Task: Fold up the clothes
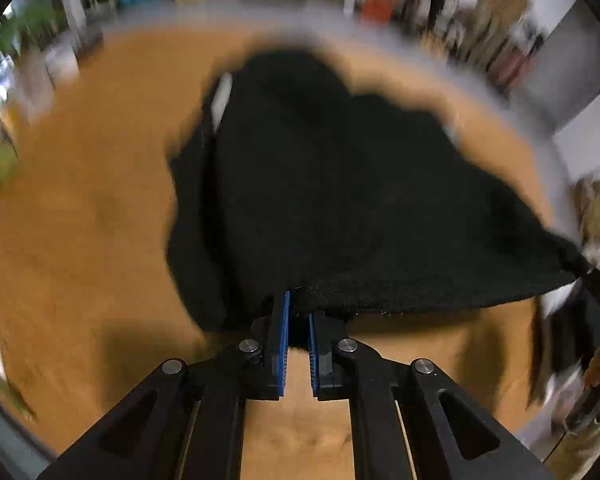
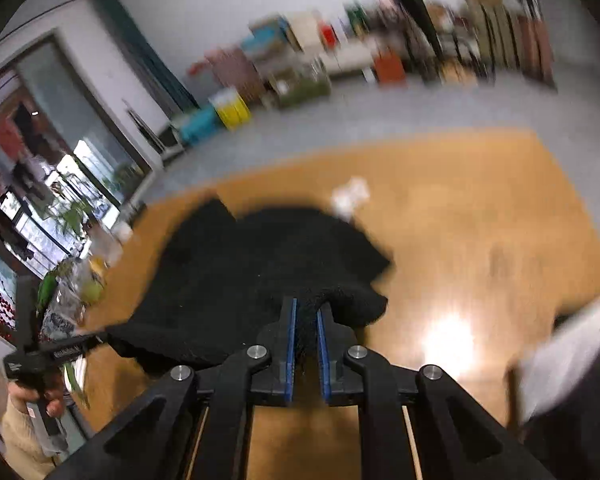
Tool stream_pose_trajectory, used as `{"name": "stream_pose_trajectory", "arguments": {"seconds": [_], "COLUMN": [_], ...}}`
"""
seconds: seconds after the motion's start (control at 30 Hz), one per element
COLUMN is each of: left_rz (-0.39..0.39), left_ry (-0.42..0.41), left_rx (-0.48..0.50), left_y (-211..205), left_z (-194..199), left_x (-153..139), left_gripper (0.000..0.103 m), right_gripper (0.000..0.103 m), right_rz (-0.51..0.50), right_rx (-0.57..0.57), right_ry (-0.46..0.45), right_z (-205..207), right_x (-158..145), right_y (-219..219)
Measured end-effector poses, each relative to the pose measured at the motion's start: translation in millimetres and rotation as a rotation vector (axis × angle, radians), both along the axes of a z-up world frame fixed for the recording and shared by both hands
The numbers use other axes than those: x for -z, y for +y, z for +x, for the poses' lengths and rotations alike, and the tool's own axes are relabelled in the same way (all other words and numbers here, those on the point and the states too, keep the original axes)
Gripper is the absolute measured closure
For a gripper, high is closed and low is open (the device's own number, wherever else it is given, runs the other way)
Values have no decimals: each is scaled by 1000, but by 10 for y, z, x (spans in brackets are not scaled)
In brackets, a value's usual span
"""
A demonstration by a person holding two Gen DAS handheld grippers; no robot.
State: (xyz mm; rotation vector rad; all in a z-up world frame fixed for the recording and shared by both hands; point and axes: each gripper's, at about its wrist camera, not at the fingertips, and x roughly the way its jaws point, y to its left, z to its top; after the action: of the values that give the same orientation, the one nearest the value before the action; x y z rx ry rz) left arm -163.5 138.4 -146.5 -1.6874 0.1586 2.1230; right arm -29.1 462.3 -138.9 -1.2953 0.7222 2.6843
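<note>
Left wrist view: the left hand-held gripper (image 1: 298,306) pinches the hem of a black knit garment (image 1: 339,184) over the wooden tabletop (image 1: 80,240). Right wrist view: the right hand-held gripper (image 2: 306,312) clamps another bunched edge; blur hides any writing.

Blurred yellow bin (image 2: 231,110) stands beside teal bin (image 2: 199,125).

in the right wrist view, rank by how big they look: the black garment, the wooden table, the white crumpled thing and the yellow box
1. wooden table
2. black garment
3. and 4. white crumpled thing and yellow box look alike; the box sits farther back, so unranked.
</note>
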Motion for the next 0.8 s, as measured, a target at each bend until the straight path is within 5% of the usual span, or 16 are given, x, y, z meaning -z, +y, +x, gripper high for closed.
{"name": "stream_pose_trajectory", "arguments": {"seconds": [0.13, 0.37, 0.5, 0.57, 0.67, 0.77, 0.8], "left_rz": [-46, -76, -68, -40, 27, 73, 72], "left_ry": [18, -2, -104, -132, -160, -160, -163], "left_rx": [71, 129, 118, 128, 117, 109, 106], "left_y": [-86, -473, -676, -744, -900, -1060, -1109], "left_z": [272, 704, 909, 959, 955, 924, 909], "left_x": [51, -39, 255, 281, 160, -18, -56], "left_gripper": [95, 95, 94, 92, 88, 80, 63], "right_gripper": [92, 92, 91, 86, 61, 54, 51], "right_rz": [-29, -116, -76, -67, -40, 15, 27], "right_rx": [-64, -265, -347, -349, -307, -243, -217], "right_ry": [-115, -231, -352, -393, -371, -323, -309], "right_z": [409, 977, 1165, 1207, 1215, 1193, 1183], "right_x": [482, 630, 875, 932, 758, 505, 450], "right_y": [-99, -500, -701, -678, -486, -171, -70]}}
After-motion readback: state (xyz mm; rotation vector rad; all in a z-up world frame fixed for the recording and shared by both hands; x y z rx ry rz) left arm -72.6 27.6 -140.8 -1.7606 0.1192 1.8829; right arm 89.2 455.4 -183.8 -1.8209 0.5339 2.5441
